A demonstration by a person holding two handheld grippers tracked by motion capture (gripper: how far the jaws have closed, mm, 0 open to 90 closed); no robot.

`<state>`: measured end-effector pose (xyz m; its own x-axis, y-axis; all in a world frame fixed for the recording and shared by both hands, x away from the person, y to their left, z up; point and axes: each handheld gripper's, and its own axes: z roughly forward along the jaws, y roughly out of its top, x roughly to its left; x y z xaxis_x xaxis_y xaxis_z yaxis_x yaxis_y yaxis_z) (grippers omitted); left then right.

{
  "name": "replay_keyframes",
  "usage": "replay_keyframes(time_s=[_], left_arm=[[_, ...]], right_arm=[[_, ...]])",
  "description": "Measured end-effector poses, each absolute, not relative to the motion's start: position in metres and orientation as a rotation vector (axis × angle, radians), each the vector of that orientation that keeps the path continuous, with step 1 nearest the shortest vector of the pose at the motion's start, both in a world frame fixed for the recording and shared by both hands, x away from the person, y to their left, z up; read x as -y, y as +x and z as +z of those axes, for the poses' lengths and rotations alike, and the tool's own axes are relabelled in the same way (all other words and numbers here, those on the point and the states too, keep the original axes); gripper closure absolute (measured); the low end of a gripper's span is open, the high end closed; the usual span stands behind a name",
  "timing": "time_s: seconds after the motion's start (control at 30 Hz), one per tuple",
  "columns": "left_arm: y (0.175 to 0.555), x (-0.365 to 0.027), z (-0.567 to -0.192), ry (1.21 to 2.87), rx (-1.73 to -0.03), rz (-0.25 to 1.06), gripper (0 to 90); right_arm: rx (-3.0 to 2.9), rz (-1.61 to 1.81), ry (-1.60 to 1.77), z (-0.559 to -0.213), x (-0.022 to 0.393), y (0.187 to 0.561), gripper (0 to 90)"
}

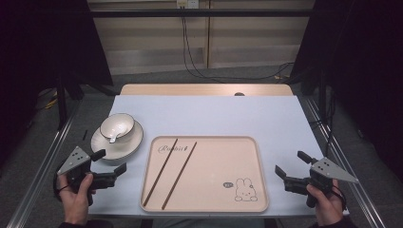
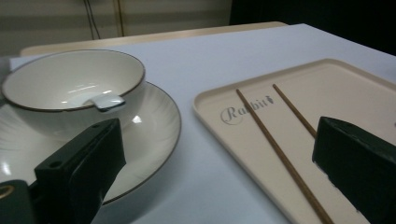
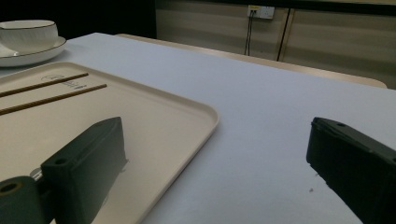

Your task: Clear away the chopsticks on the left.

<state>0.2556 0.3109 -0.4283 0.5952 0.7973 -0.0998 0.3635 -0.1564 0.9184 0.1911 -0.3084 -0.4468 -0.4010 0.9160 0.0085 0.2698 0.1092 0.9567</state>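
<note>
A beige tray [image 1: 247, 156] with a rabbit print lies at the table's front middle, and two brown chopsticks [image 1: 171, 171] rest slanted on its left half. Left of it a white bowl [image 1: 117, 126] with a spoon [image 1: 114, 137] inside sits on a white plate [image 1: 130, 145]. My left gripper [image 1: 110, 162] is open, hovering just in front of the plate, nothing between its jaws. My right gripper [image 1: 292, 164] is open too, off the tray's right edge, holding nothing. In the left gripper view the bowl [image 2: 74, 88] and chopsticks [image 2: 275, 144] lie just ahead; the right gripper view shows the tray [image 3: 177, 121] corner.
A pale blue mat [image 1: 214, 114] covers the table, with a wooden strip [image 1: 204, 89] along the far edge. Metal frame rails [image 1: 43, 166] run along both sides. Cables [image 1: 199, 66] hang down the back wall to the floor.
</note>
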Motion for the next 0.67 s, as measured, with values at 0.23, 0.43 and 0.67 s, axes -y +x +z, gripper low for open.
replay_keyframes(time_s=[0.23, 0.43, 0.67], left_arm=[[0.243, -0.324, -0.434, 1.674, -0.991, 0.543, 2.2], [0.236, -0.338, -0.438, 1.619, -1.040, 0.555, 2.2], [0.235, -0.341, -0.440, 1.597, -1.053, 0.522, 2.2]], right_arm=[[-1.752, 1.312, 1.155, -0.446, 0.309, 0.191, 4.2], [-1.743, 1.315, 1.147, -0.446, 0.309, 0.190, 3.7], [-1.712, 1.316, 1.144, -0.445, 0.310, 0.190, 2.8]])
